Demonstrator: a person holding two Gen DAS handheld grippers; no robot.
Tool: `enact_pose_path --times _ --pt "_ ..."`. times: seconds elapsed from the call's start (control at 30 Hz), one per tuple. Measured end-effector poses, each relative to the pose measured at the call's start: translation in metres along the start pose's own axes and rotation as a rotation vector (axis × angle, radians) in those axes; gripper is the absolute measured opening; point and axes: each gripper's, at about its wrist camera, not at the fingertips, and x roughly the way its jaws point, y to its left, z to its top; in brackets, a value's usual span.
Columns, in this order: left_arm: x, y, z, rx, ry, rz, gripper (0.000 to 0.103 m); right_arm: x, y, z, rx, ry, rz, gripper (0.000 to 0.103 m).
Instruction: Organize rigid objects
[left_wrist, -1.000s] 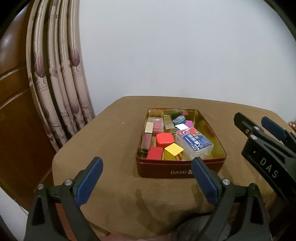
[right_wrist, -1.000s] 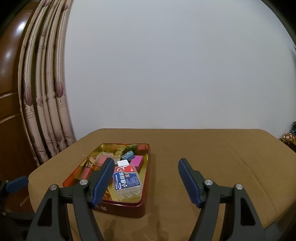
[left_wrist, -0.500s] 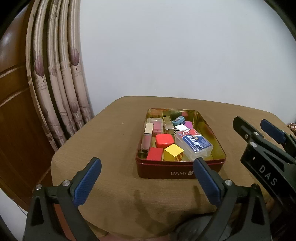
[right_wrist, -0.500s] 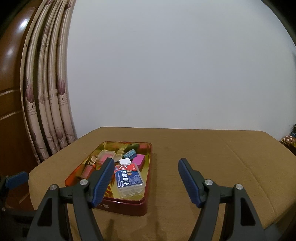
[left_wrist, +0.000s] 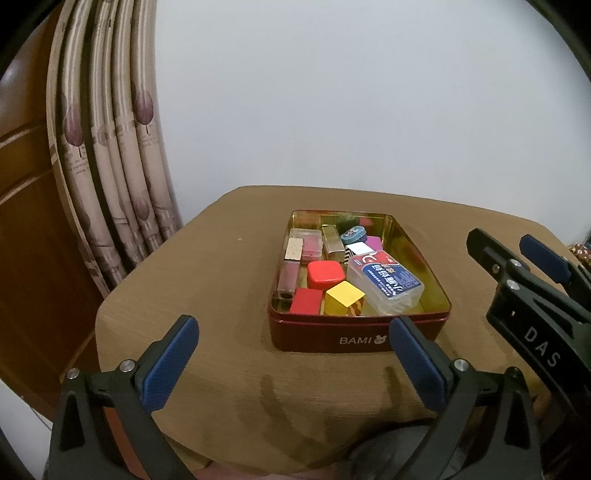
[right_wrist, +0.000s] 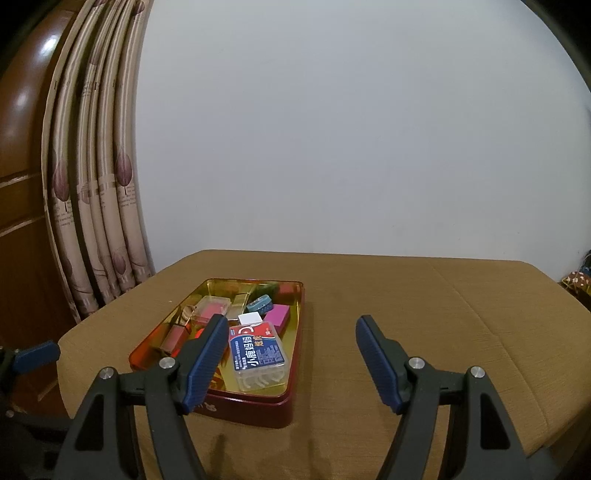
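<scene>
Brown cloth covers the worktop (left_wrist: 221, 280), with a pale wall behind and curtains (left_wrist: 110, 155) at the left of the frame. A red tin (left_wrist: 358, 338) sits at centre, packed with small things: a clear box with a blue label (left_wrist: 388, 282), a yellow cube (left_wrist: 345, 295), a red block (left_wrist: 306, 301). Both tools, left tool (left_wrist: 291, 360) and right tool (right_wrist: 291, 360), hang with jaws apart and empty. Compared with a second ago both have drawn back slightly and the tin looks unchanged, which suggests the sorting is finished.
</scene>
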Motion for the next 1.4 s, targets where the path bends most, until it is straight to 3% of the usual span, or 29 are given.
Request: enact_pose_path --times 1.4 --pt "0.003 0.007 -0.001 0.001 0.011 0.015 0.103 0.005 0.011 -0.002 -0.032 0.019 0.003 0.073"
